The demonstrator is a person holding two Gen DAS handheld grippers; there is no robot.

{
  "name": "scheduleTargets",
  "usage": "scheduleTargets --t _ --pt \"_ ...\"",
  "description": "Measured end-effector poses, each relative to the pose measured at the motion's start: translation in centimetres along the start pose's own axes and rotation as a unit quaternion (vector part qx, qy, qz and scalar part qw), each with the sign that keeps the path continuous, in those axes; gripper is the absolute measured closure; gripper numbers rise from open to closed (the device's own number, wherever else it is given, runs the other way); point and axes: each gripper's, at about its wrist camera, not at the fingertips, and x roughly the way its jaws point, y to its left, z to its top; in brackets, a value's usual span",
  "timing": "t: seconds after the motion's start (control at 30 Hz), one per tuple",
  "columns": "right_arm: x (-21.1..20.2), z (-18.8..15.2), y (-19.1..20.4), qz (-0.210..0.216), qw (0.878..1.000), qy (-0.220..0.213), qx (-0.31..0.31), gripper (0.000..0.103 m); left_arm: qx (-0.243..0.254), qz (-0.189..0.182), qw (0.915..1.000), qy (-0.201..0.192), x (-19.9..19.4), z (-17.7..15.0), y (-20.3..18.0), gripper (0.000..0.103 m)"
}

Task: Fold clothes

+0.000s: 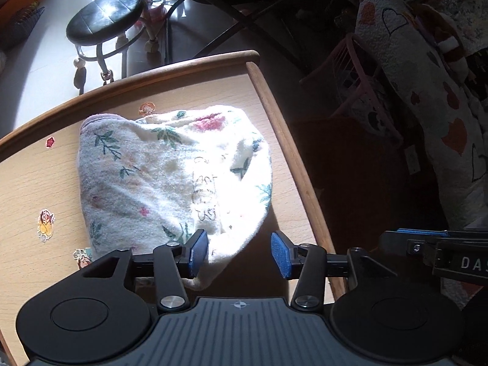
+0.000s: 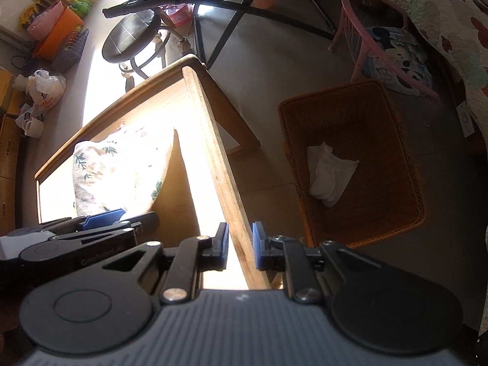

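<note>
Down beside table [image 2: 213, 140], wicker basket [image 2: 405, 183] with white cloth [image 2: 329, 174] inside.

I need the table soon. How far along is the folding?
Done: the floral garment lies folded on the wooden table. In hand: nothing; the left gripper is open, the right gripper empty. Left: a white cloth waits in the wicker basket.

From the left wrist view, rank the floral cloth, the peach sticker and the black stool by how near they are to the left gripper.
From the left gripper:
1. Floral cloth: between the open jaws, on the table.
2. Peach sticker: past the cloth's far edge.
3. Black stool: on the floor beyond the table.
</note>
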Motion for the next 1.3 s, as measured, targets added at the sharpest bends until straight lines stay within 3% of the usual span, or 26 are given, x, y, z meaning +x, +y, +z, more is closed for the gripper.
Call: scheduleTargets --t 0.1,0.23,0.5,0.6,0.77,0.83,0.9,1.03,1.3 --pt "-0.1 0.3 0.0 -0.003 1.000 0.001 0.008 0.087 -0.013 -0.031 0.9994 0.004 -0.6 -0.3 -0.2 0.047" --pt "-0.3 0.7 0.2 -0.006 1.000 -0.005 0.015 0.087 -0.027 -0.046 0.9985 0.000 -1.9 -1.1 -0.3 0.047" --pt "-0.8 1.8 1.5 0.000 1.000 -0.018 0.014 0.087 -0.085 -0.090 0.9922 -0.010 -6.2 -2.0 2.7 0.047" --pt "-0.7 2.0 2.2 0.006 1.000 -0.018 0.015 0.087 -0.089 -0.092 0.9917 -0.008 -7.4 -2.3 4.0 0.047" --pt "-0.4 2.3 3.8 0.022 1.000 -0.013 0.012 0.087 -0.126 -0.062 0.9899 -0.017 -8.9 -1.8 7.4 0.047" --pt "-0.2 2.3 4.5 0.028 0.999 -0.016 0.013 0.082 -0.142 -0.044 0.9886 -0.026 -9.3 -1.3 9.0 0.046" --pt "-0.2 2.3 5.3 0.038 0.999 -0.027 0.012 0.065 -0.152 -0.025 0.9874 -0.033 -9.2 -0.7 10.2 0.046" --pt "0.6 2.3 6.8 0.060 0.998 -0.018 -0.004 0.057 -0.170 0.001 0.9845 -0.042 -8.3 0.8 12.5 0.037" --pt "3.9 2.3 8.9 0.065 0.997 0.018 -0.024 0.038 -0.196 -0.029 0.9801 -0.007 -3.6 2.8 13.9 0.037"
